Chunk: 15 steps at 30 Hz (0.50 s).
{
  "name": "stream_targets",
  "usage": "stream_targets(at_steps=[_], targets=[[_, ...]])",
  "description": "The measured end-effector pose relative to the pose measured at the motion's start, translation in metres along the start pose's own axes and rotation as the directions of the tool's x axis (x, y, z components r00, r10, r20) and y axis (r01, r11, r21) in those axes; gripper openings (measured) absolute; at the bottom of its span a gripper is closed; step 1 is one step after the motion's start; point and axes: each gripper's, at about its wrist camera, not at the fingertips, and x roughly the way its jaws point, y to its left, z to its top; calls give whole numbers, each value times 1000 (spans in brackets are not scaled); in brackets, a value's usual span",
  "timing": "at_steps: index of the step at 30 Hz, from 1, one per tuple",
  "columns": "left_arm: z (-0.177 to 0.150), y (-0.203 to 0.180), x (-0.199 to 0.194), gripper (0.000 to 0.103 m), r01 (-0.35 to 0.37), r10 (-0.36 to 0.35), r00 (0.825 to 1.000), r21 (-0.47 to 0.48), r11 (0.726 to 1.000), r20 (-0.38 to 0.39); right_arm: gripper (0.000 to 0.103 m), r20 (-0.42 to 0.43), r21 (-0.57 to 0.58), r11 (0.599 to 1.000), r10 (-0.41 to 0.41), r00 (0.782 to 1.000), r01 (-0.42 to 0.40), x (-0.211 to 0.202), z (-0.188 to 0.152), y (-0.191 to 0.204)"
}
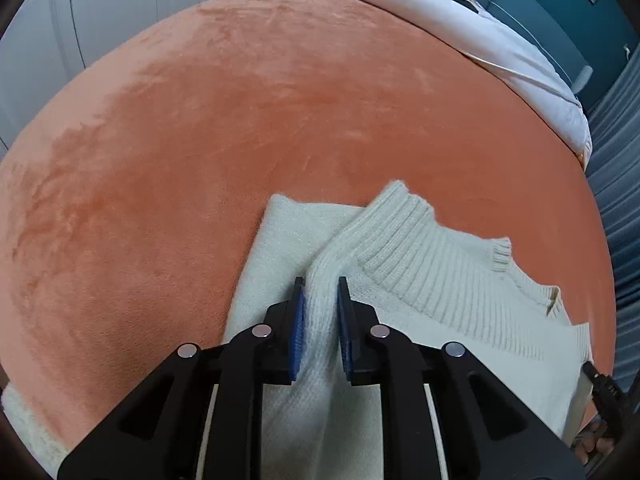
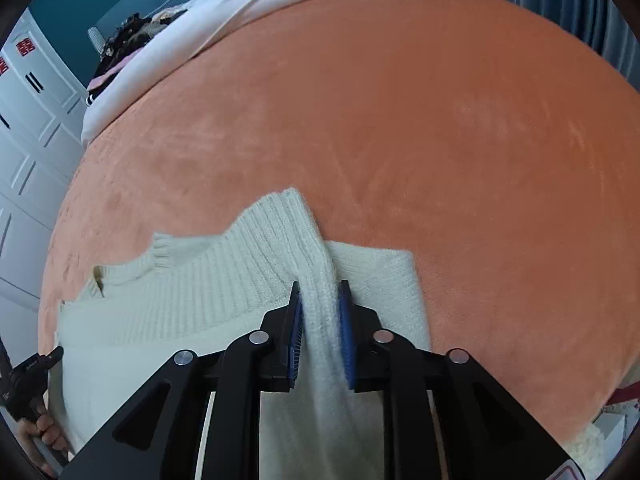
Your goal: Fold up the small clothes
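A cream knitted sweater (image 1: pixel 420 272) lies on an orange plush bedspread (image 1: pixel 240 140), partly folded, with its ribbed hem turned up toward the far side. My left gripper (image 1: pixel 321 282) is shut on a raised ridge of the sweater's knit, blue pads pressing it from both sides. In the right wrist view the same sweater (image 2: pixel 208 288) spreads to the left, and my right gripper (image 2: pixel 320 285) is shut on another pinched fold of it. Each gripper shows at the other view's edge, held by a hand (image 2: pixel 40 428).
The orange bedspread (image 2: pixel 440 120) stretches far beyond the sweater. A white duvet (image 1: pixel 480 40) and dark clothes (image 2: pixel 128 36) lie at the bed's far end. White wardrobe doors (image 2: pixel 28 140) and grey curtains (image 1: pixel 616 200) border the bed.
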Motion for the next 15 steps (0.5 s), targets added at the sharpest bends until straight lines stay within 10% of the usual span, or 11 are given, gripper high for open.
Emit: stream_targets(at_steps=[4, 7, 10, 15], targets=[[-19, -15, -52, 20, 47, -51, 994, 45, 998, 97, 25, 119, -106, 994, 53, 992, -41, -51, -24, 50], [-42, -48, -59, 21, 110, -118, 991, 113, 988, 68, 17, -3, -238, 952, 195, 981, -190, -43, -48, 104], [-64, -62, -30, 24, 103, -100, 995, 131, 986, -30, 14, -195, -365, 910, 130, 972, -195, 20, -83, 157], [-71, -49, -32, 22, 122, -118, 992, 95, 988, -51, 13, -170, -352, 912, 160, 972, -211, 2, -73, 168]])
